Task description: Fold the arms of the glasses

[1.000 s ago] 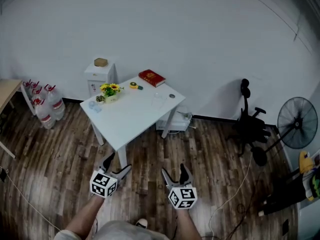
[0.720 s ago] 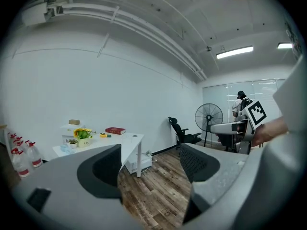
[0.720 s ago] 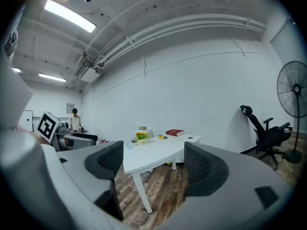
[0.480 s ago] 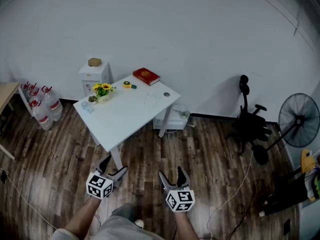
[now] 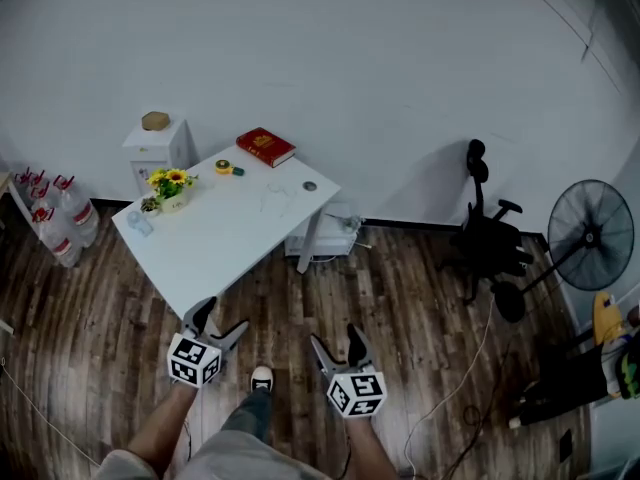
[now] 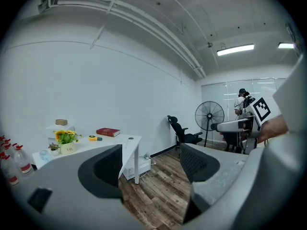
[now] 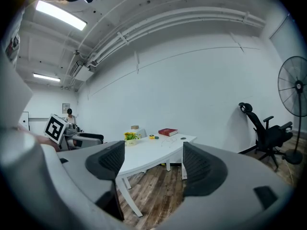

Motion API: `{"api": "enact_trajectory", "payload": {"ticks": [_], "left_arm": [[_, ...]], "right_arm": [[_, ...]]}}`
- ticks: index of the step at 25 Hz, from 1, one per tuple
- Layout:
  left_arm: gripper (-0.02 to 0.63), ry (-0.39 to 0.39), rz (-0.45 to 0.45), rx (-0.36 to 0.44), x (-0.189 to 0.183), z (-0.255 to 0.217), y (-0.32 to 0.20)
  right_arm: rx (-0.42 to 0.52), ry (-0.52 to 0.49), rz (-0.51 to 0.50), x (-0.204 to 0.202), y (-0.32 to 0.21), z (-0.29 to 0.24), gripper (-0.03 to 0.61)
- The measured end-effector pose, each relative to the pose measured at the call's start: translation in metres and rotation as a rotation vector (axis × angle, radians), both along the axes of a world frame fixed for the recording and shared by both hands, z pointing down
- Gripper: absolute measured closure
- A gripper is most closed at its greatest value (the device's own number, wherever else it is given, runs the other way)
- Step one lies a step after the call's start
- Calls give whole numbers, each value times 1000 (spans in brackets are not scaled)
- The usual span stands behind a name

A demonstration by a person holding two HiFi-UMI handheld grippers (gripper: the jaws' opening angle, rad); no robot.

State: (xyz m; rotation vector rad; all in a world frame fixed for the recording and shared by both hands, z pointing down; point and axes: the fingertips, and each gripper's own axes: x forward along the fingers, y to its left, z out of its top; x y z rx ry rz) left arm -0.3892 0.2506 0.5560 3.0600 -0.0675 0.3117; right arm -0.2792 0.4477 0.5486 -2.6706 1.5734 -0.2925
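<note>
My head camera sits high and well back, looking steeply down on the white table (image 5: 230, 233). The camera on the left gripper (image 5: 220, 320) rides low and faces across the floor, with the table at its left. The one on the right gripper (image 5: 337, 340) faces the table more squarely. All three views share the table, the office chair (image 5: 485, 233) and the fan (image 5: 588, 236).

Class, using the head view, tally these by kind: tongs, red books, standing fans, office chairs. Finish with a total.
tongs: 2 (left tongs, right tongs)
red book: 1
standing fan: 1
office chair: 1
Total: 5
</note>
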Motion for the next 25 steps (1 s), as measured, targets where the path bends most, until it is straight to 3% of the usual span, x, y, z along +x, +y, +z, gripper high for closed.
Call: {"api": "enact_trajectory", "payload": {"ticks": [9, 14, 20, 25], "left_arm": [[250, -2, 53, 13, 151, -4, -86], [250, -9, 50, 18, 217, -8, -149], [250, -20, 19, 7, 265, -4, -213], [250, -40, -31, -9, 279, 6, -255]], "right_arm": [[-46, -38, -32, 139, -93, 4, 225], [-33, -31, -43, 213, -164, -8, 227], [-36, -53, -82, 269, -234, 0, 227], [-38, -51, -143, 296, -287, 3, 229]]}}
